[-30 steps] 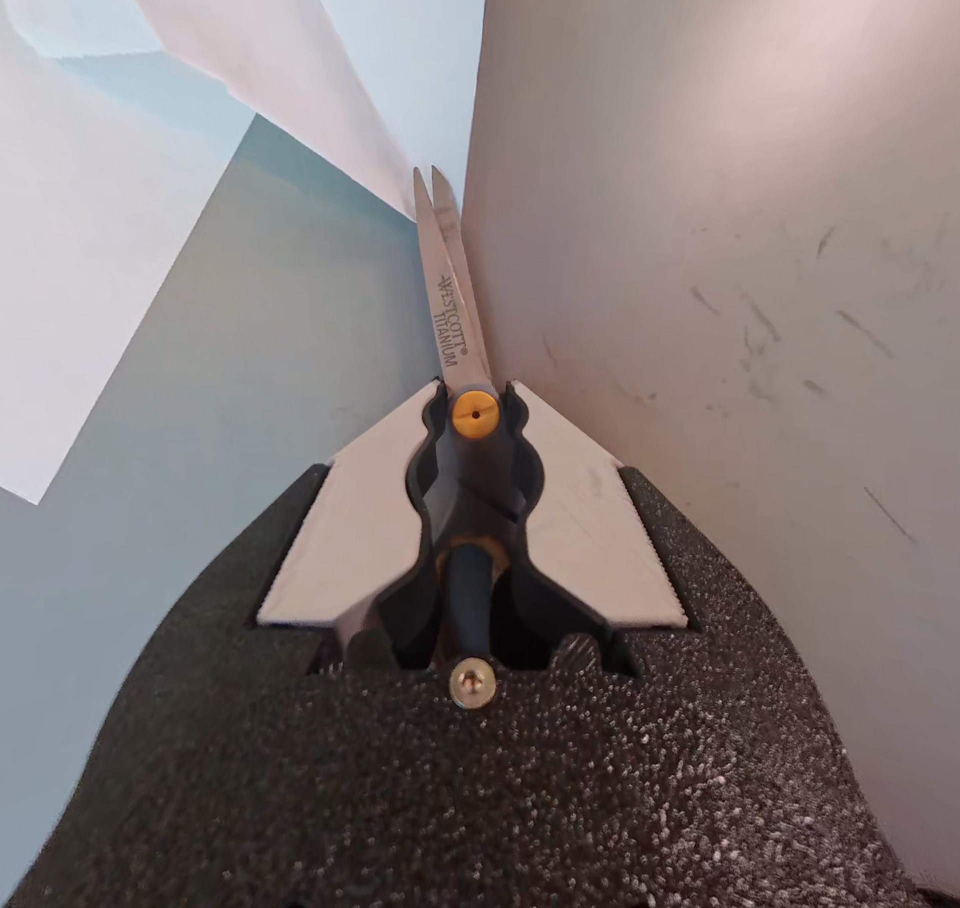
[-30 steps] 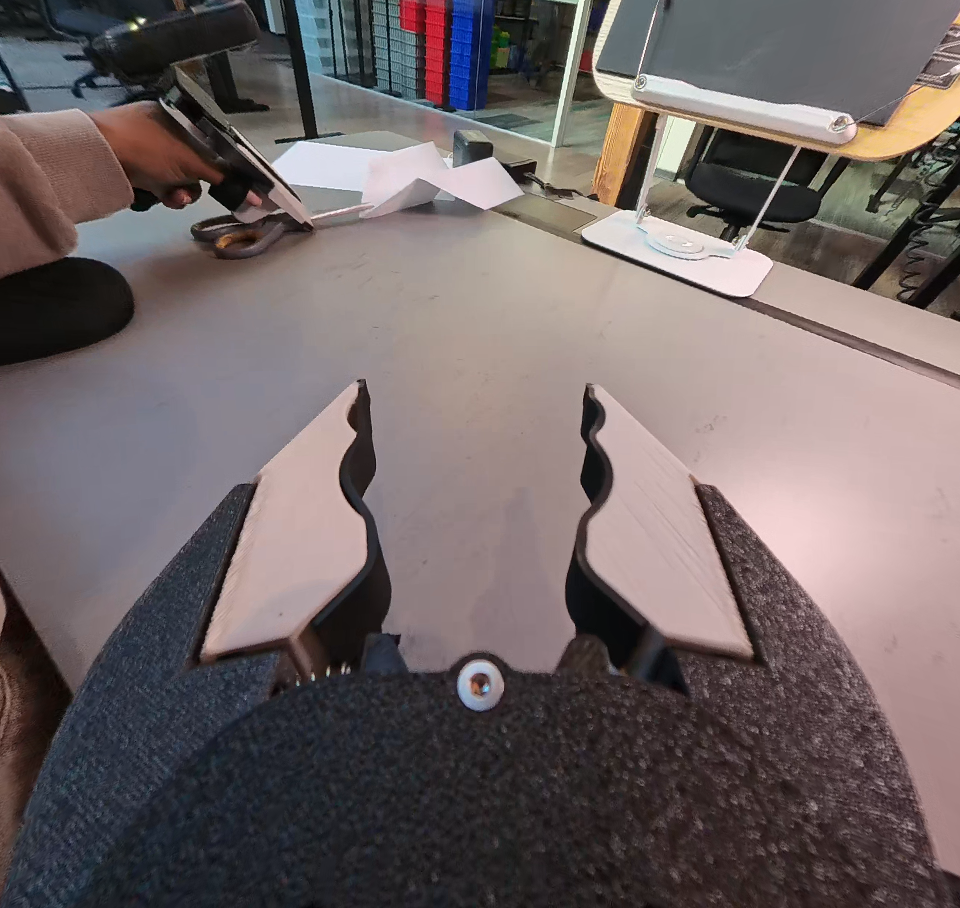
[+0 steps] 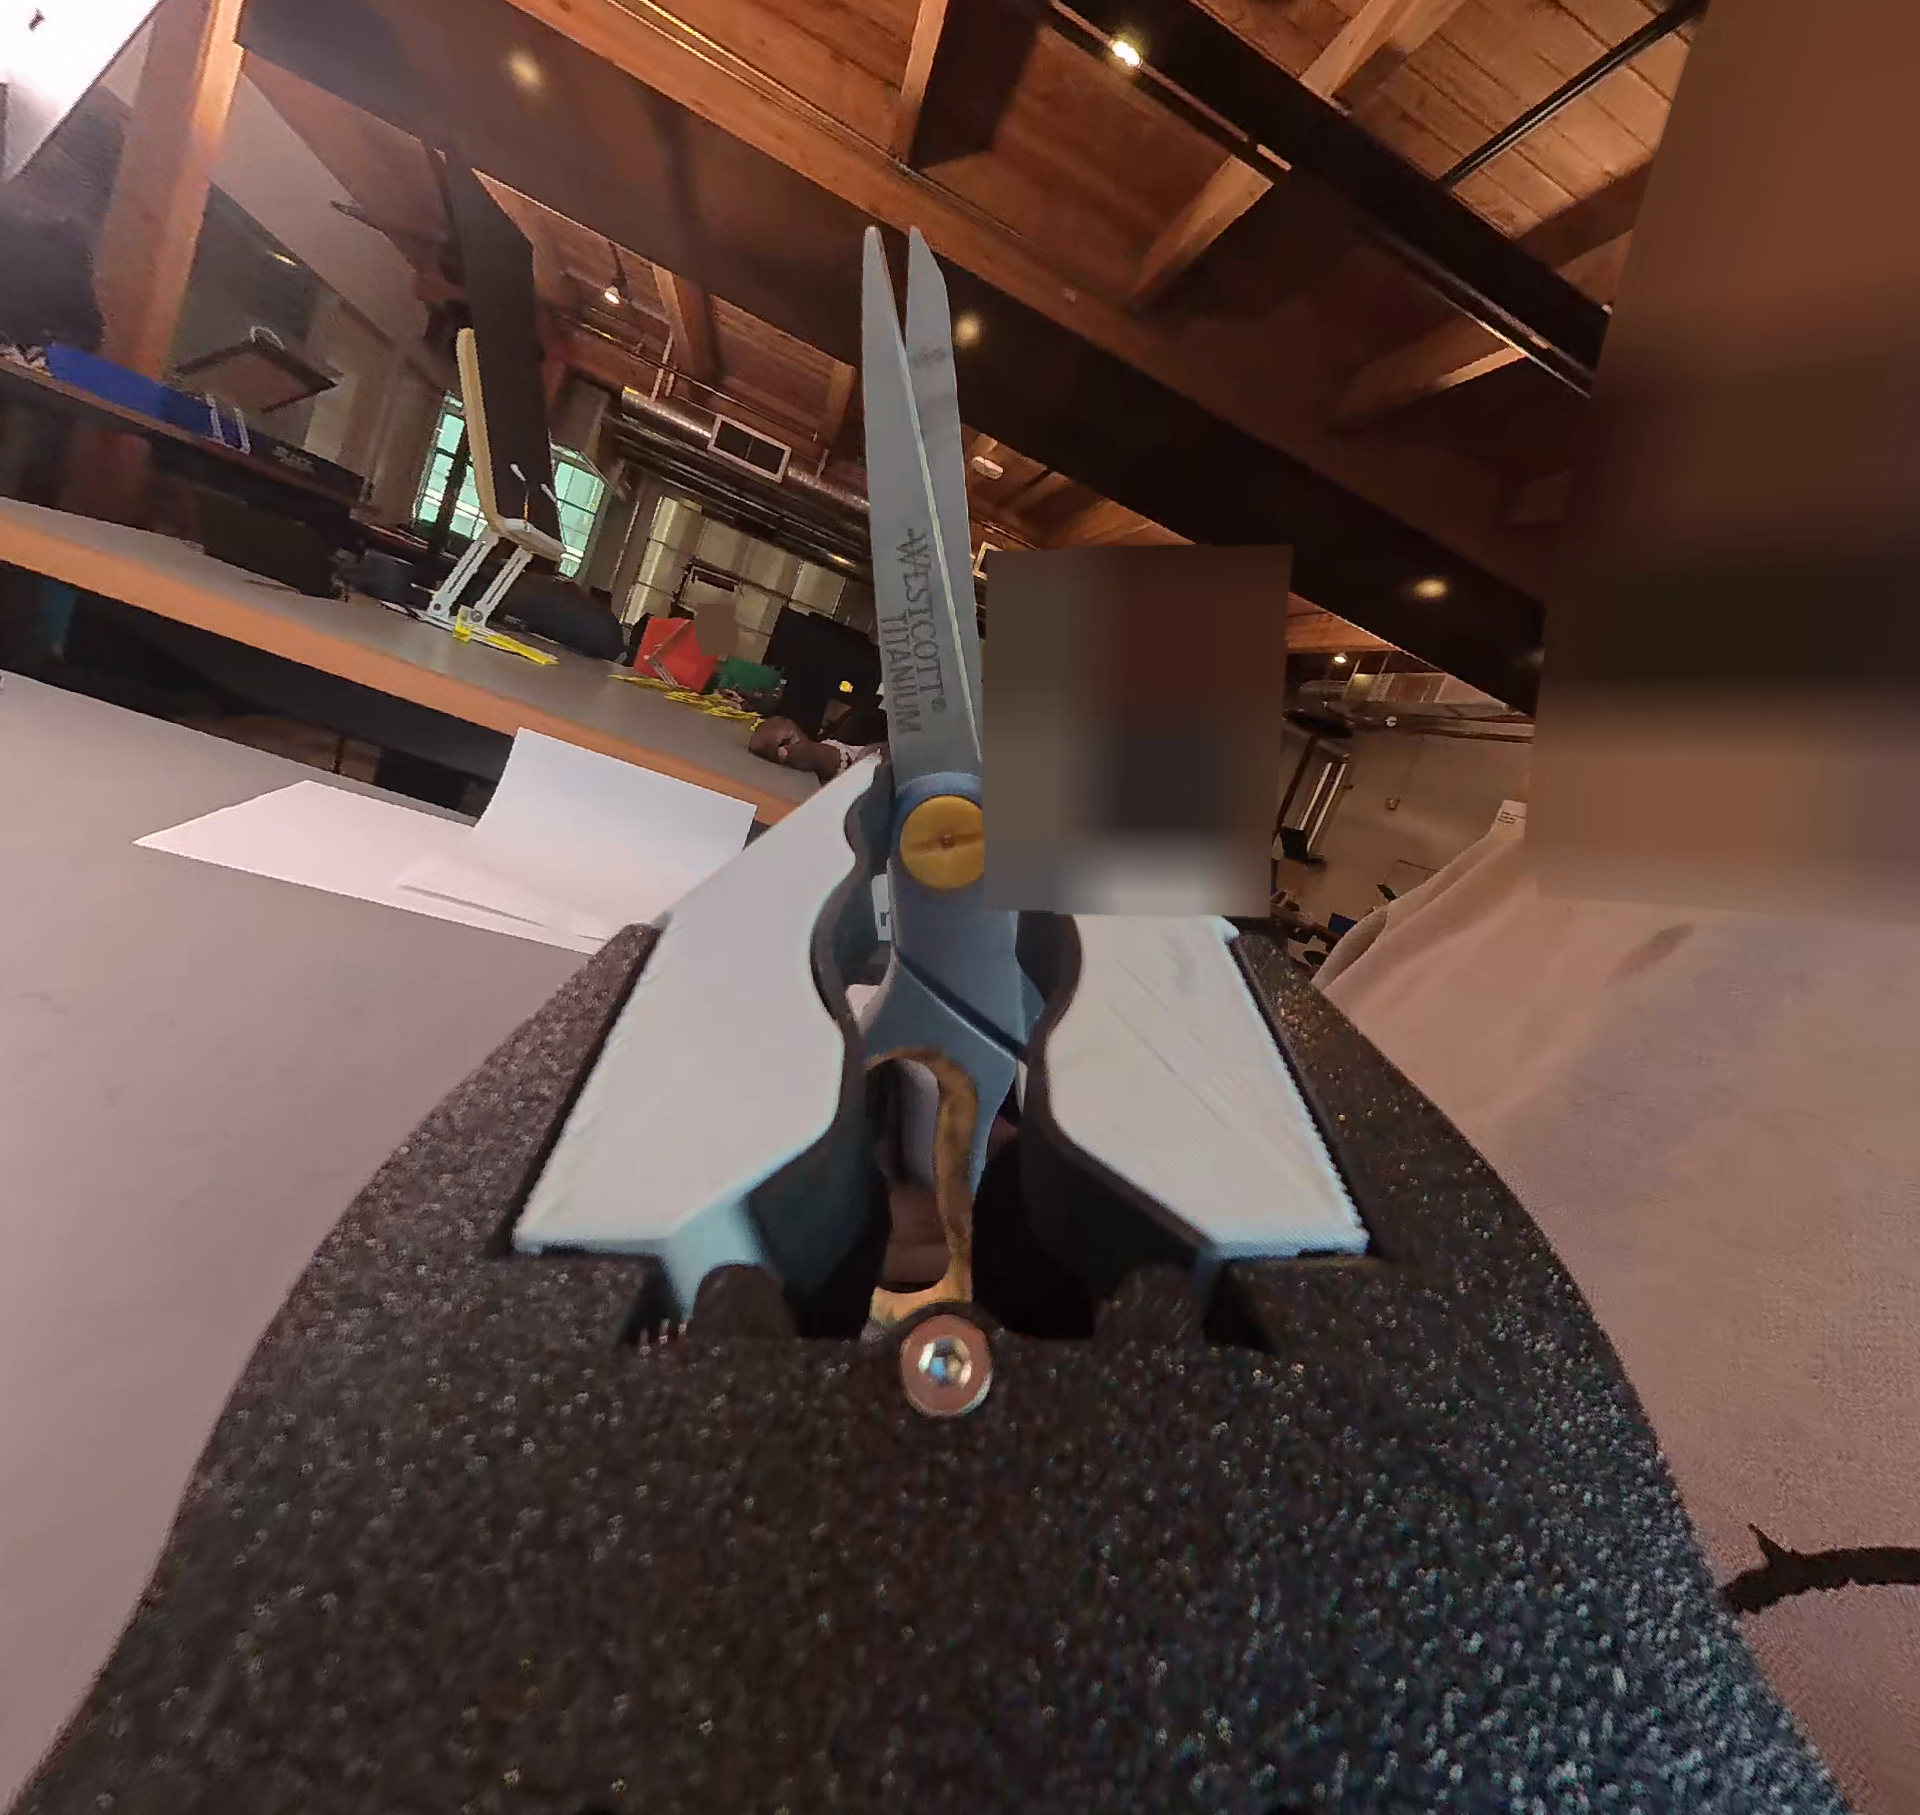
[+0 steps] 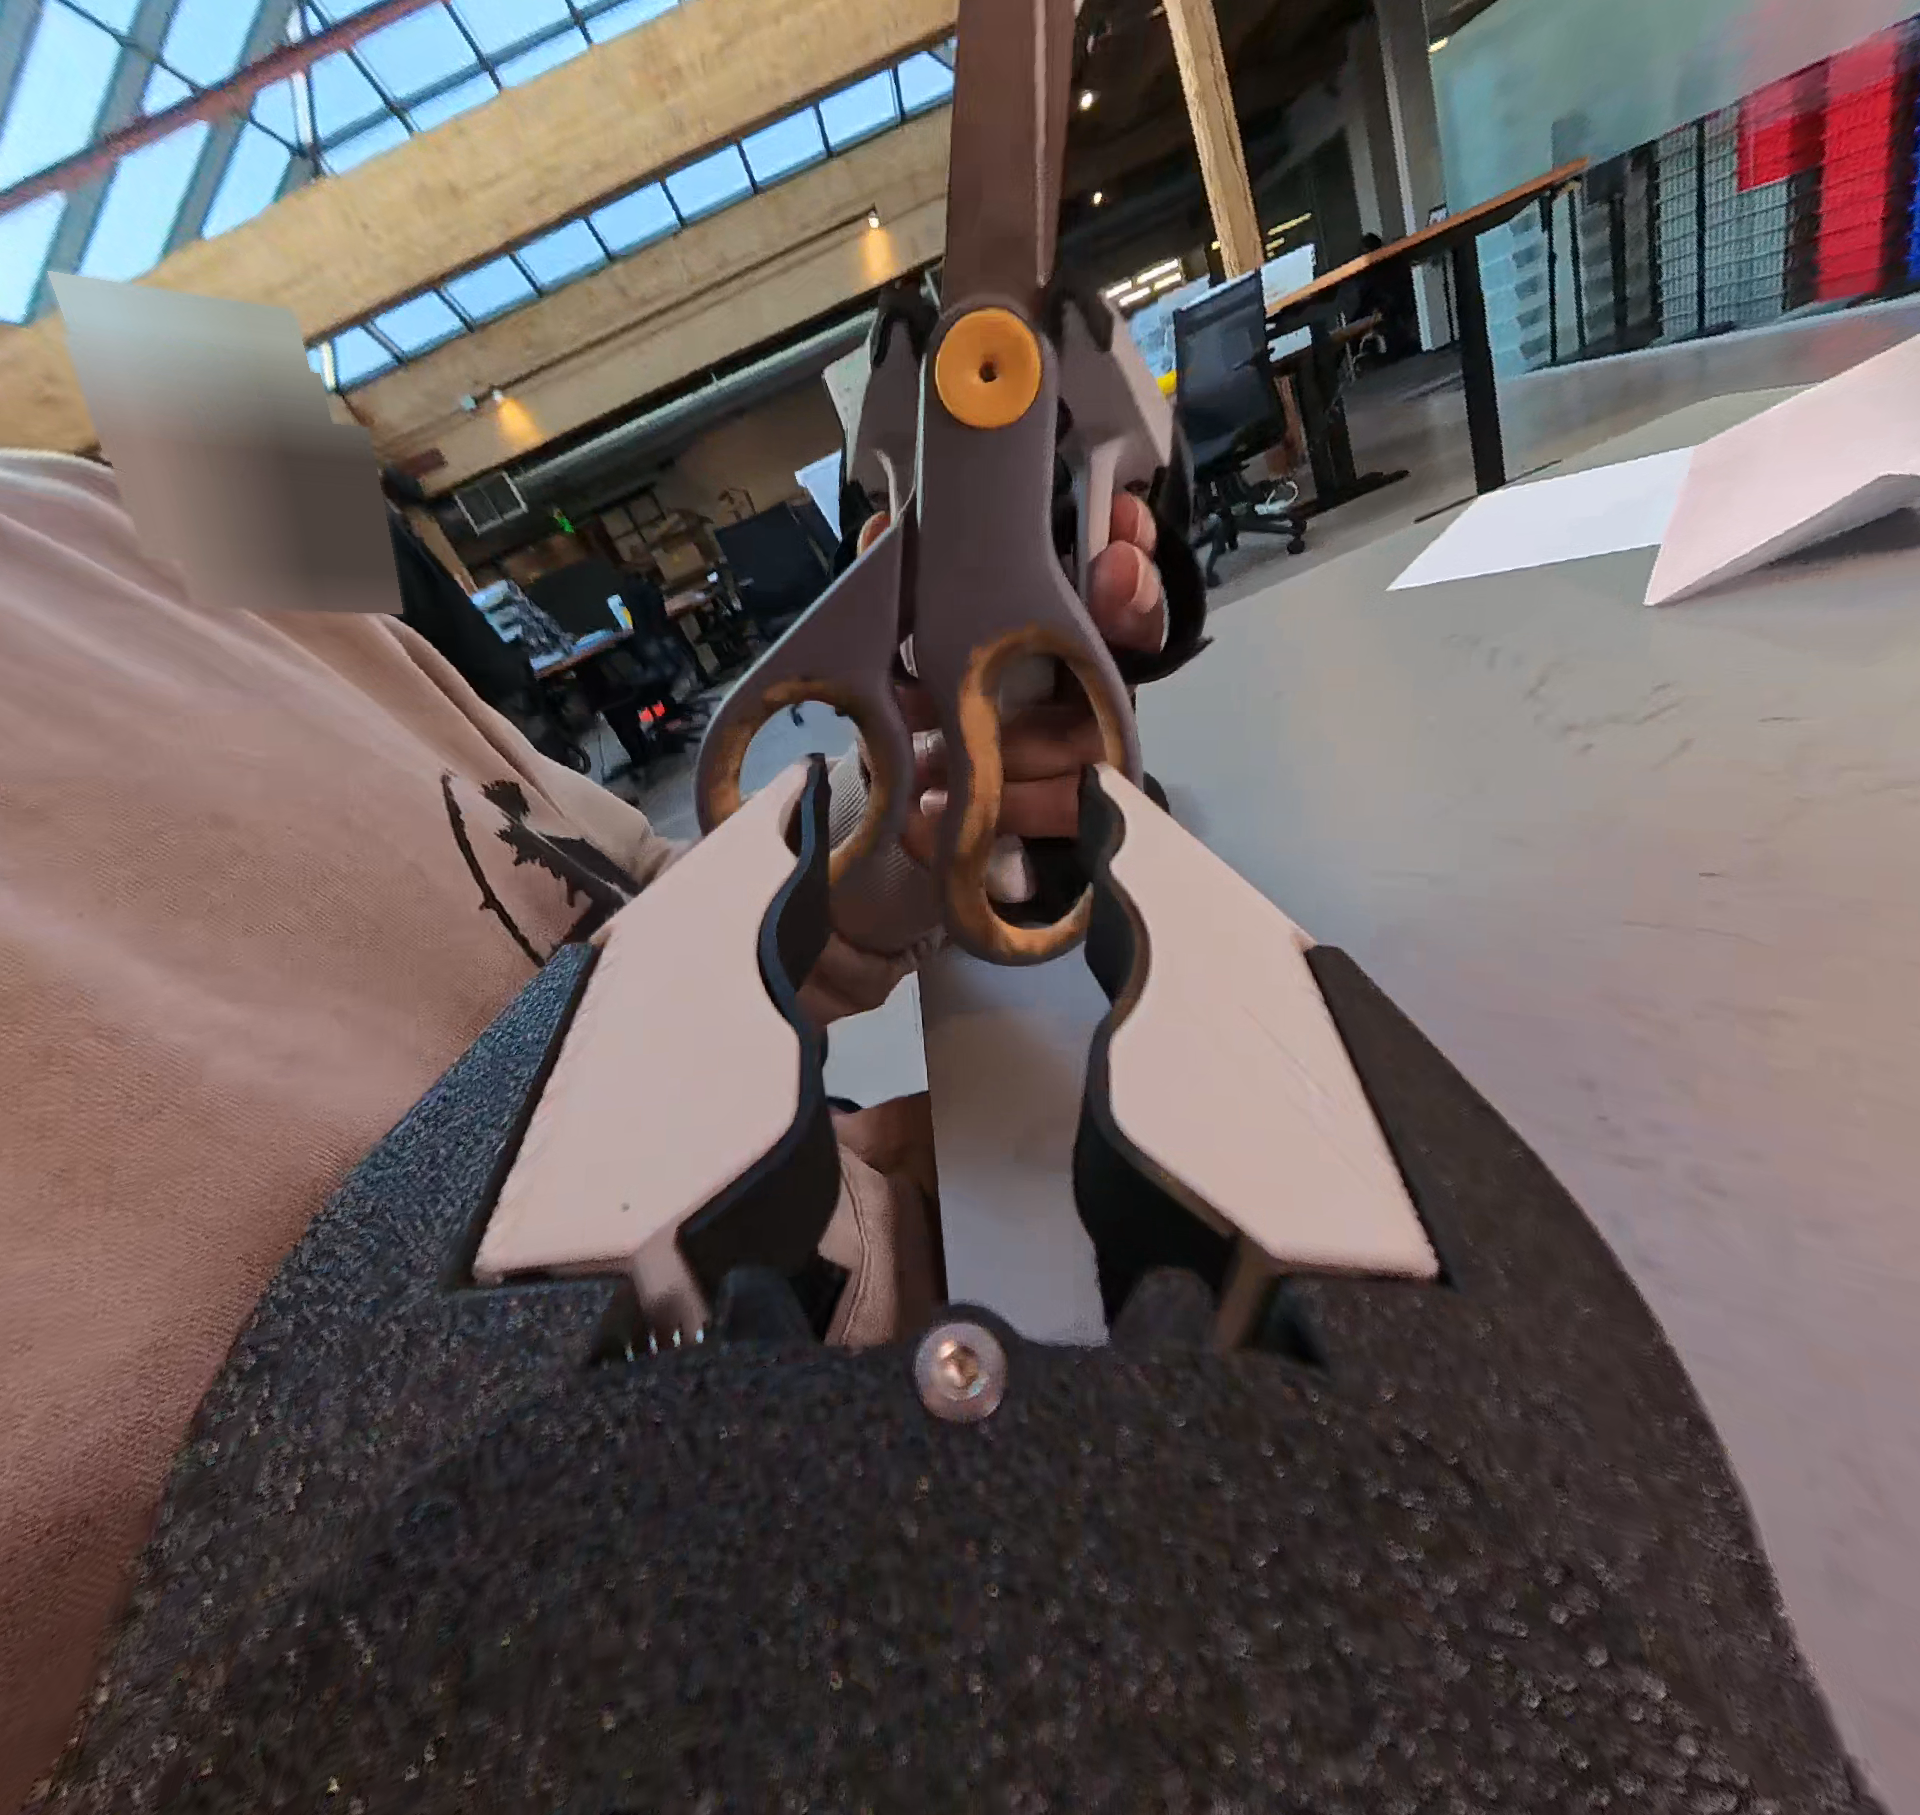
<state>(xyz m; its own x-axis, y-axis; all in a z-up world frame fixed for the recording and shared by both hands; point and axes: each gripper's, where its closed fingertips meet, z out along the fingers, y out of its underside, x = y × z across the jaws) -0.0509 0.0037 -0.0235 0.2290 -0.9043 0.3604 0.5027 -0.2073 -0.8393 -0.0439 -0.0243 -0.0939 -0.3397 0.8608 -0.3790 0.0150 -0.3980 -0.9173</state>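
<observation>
Left gripper [image 3: 940, 872] clamped tight on a pair of grey-handled steel scissors with a yellow pivot button [image 3: 925, 726], fingers pinching the handle shanks just below that pivot. Blades nearly closed, pointing up and away toward the wooden beam ceiling [image 3: 1195, 155]. Finger loops tucked back between the fingers, close to the gripper's own body.

Right gripper [image 4: 956, 809] spread wide, holding nothing, fingertips sitting either side of the scissors' orange-lined finger loops. One loop right against the left-hand fingertip, though actual contact hard to call. Seen from this side, same scissors [image 4: 987, 539] standing upright with the blades running out the top of the view, the other gripper behind them with a person's hand [image 4: 1117, 570] wrapped round its grip.

Below the scissors, the flat grey tabletop [image 4: 1507, 882]. Off to the right of the scissors in the right wrist view, a couple of white paper sheets [image 4: 1558, 518] lying on it, one with an edge lifted. Same sheets [image 3: 436, 830] left of the scissors in the left wrist view. Left of the scissors in the right wrist view, a beige sleeve with a dark print [image 4: 260, 830], pretty close to the camera.
</observation>
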